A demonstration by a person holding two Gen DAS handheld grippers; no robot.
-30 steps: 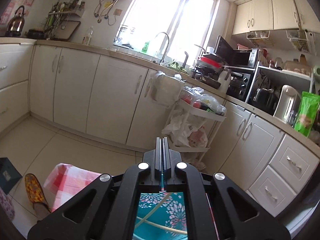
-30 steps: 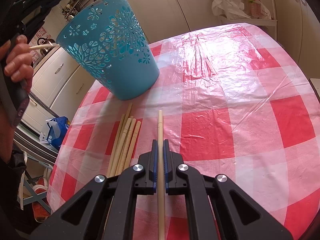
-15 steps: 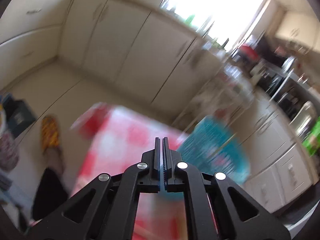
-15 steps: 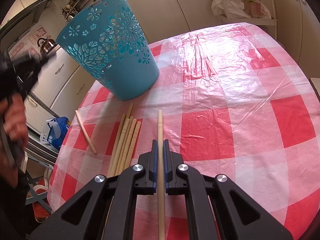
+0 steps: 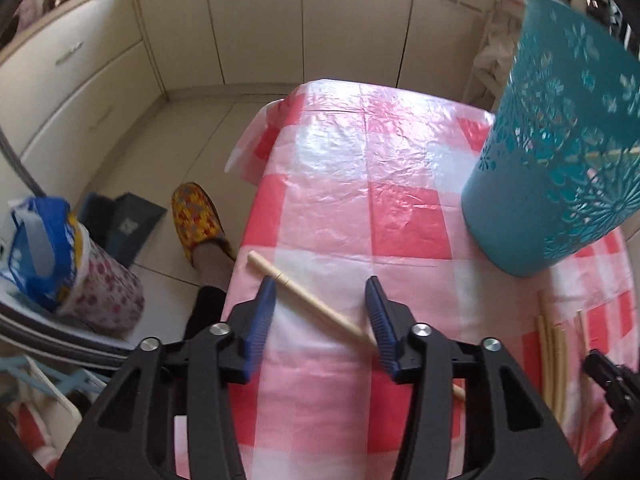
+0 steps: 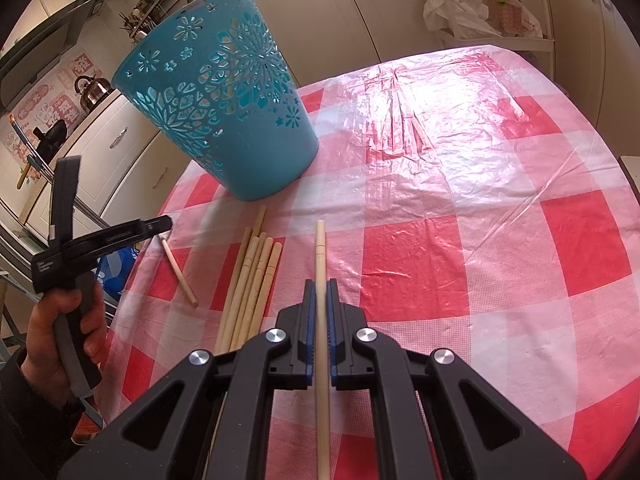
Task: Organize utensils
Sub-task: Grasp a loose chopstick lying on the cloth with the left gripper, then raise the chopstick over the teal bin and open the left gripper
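Left gripper [image 5: 320,300] jaws opening over a pale wooden chopstick [image 5: 316,304] lying loose; right gripper [image 6: 319,292] pinches another chopstick [image 6: 320,264].

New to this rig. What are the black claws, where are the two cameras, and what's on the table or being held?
There is no robot here: a person holds a hand-operated two-finger gripper in each hand, and each carries a wide-angle camera looking forward along its fingers. So one picture looks out from the left gripper, the other from the right gripper.

On the red-checked tablecloth stand a teal cut-out bin, a bundle of chopsticks and a stray chopstick near the table edge.

The right gripper is shut on a single chopstick. The left gripper's jaws are opening, with the stray chopstick lying slantwise between them, not gripped. The right view also shows the person's left hand on its handle.
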